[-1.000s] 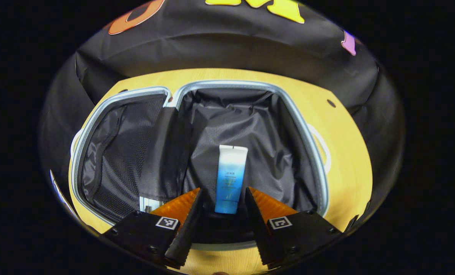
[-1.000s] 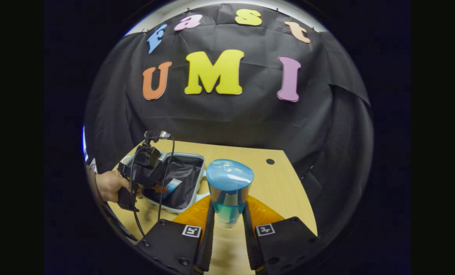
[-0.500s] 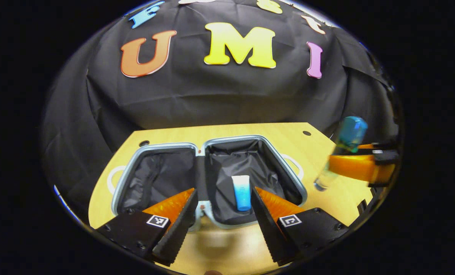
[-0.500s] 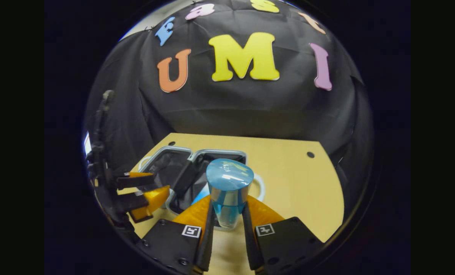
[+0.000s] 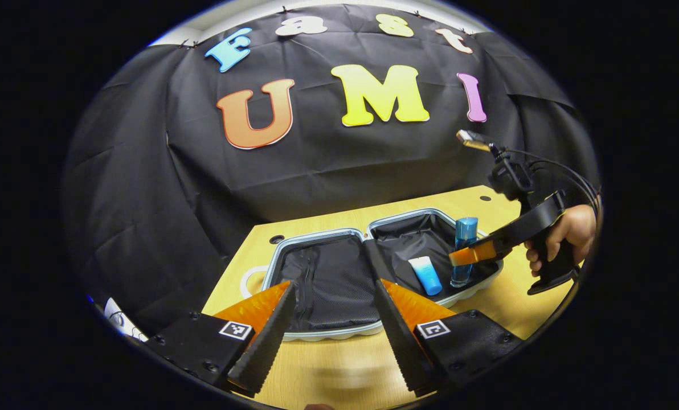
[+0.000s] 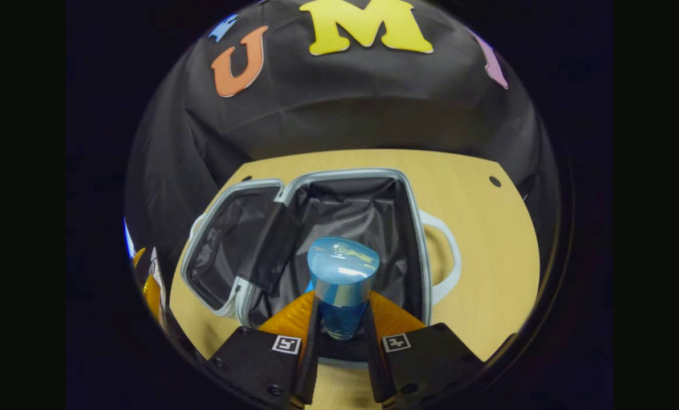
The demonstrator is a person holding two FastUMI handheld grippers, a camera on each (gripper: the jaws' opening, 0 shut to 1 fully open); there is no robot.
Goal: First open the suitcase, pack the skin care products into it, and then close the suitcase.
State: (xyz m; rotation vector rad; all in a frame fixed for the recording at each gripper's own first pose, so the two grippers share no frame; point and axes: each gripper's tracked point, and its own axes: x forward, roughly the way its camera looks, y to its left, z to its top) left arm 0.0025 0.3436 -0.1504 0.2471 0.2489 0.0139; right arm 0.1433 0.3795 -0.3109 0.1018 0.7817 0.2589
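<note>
1 tube [image 5: 424, 275] in open suitcase [image 5: 322, 329]

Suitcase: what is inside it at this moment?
A tube lies in the suitcase's right half; the right gripper holds a bottle upright there. The bottle's base is hidden behind the rim.

Glossy bottle [image 6: 342, 285]; matt wooden table [image 6: 487, 239].

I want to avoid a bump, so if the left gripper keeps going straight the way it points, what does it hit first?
Probably the open suitcase: the left gripper, open and empty, points at the black lining of its left half. Depth is unclear.
</note>
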